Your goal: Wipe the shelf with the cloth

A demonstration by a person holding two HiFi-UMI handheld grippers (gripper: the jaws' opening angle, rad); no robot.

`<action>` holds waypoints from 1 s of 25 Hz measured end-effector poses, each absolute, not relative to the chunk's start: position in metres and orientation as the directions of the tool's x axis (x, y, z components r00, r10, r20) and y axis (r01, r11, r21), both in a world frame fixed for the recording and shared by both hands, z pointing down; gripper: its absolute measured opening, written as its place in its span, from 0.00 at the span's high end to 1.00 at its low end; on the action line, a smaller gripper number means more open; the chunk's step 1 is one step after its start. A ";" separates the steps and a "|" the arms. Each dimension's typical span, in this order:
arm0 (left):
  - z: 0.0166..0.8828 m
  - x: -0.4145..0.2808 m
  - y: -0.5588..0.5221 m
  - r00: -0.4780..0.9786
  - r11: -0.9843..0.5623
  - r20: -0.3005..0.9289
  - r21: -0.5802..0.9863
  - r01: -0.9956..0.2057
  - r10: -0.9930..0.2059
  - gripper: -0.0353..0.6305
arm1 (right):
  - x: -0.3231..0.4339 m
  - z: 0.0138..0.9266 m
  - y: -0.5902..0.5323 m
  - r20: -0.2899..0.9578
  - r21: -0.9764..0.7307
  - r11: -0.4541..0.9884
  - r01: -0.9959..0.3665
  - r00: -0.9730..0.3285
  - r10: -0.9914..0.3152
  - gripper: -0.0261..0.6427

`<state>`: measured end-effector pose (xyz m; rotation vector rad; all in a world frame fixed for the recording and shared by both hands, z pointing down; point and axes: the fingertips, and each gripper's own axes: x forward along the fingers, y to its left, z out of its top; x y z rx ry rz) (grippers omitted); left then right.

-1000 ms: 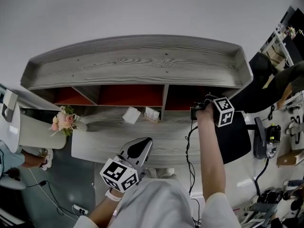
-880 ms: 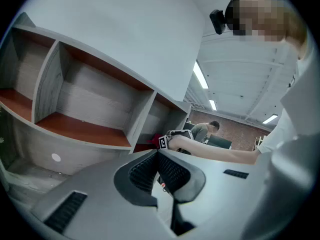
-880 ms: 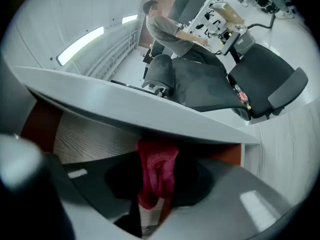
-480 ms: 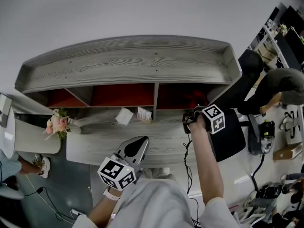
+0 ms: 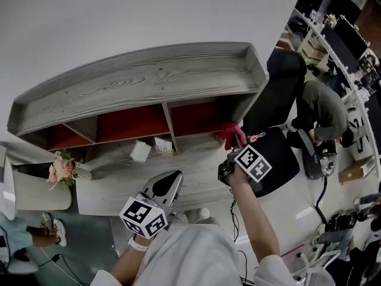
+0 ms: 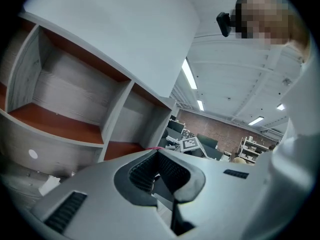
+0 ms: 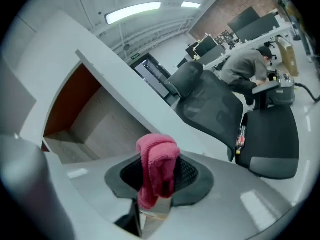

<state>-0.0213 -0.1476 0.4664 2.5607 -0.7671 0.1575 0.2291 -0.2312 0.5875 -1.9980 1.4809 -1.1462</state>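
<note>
Right hand-held gripper point(image 7: 159, 174) is clamping the cloth point(image 5: 228, 131) just off the shelf's point(image 5: 149, 79) right front corner. The right bay is lying ahead-left, nearest this arm. Left hand-held gripper point(image 5: 180, 178) is hanging back, pinched empty.

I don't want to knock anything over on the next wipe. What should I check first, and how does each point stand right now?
1. Cloth held firmly: ok. The right gripper is shut on the pink cloth.
2. Cloth touching the shelf: cannot tell. It hangs at the mouth of the right compartment.
3. Compartment free of things: ok. Nothing shows inside it.
4. Left gripper out of the way: ok. It is shut, empty and low by the body.
5. White box and card on the ledge: ok. Both stand left of the cloth, apart from it.
</note>
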 end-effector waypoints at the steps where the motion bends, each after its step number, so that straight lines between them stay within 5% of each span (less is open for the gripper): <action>1: 0.466 -0.017 -0.146 0.843 -0.744 0.234 0.396 -0.538 -0.485 0.94 | 0.229 0.581 -0.225 0.356 -0.710 -0.335 -0.619 0.095 -0.930 0.78; 13: 0.458 0.008 -0.133 0.862 -0.771 0.218 0.385 -0.507 -0.458 0.94 | 0.194 0.492 -0.151 0.133 -0.331 -0.025 -0.943 -0.020 -0.991 0.78; 25: 0.444 -0.009 -0.140 0.811 -0.748 0.208 0.315 -0.584 -0.546 0.94 | 0.161 0.429 -0.115 -0.001 0.040 0.156 -0.987 -0.156 -0.988 0.78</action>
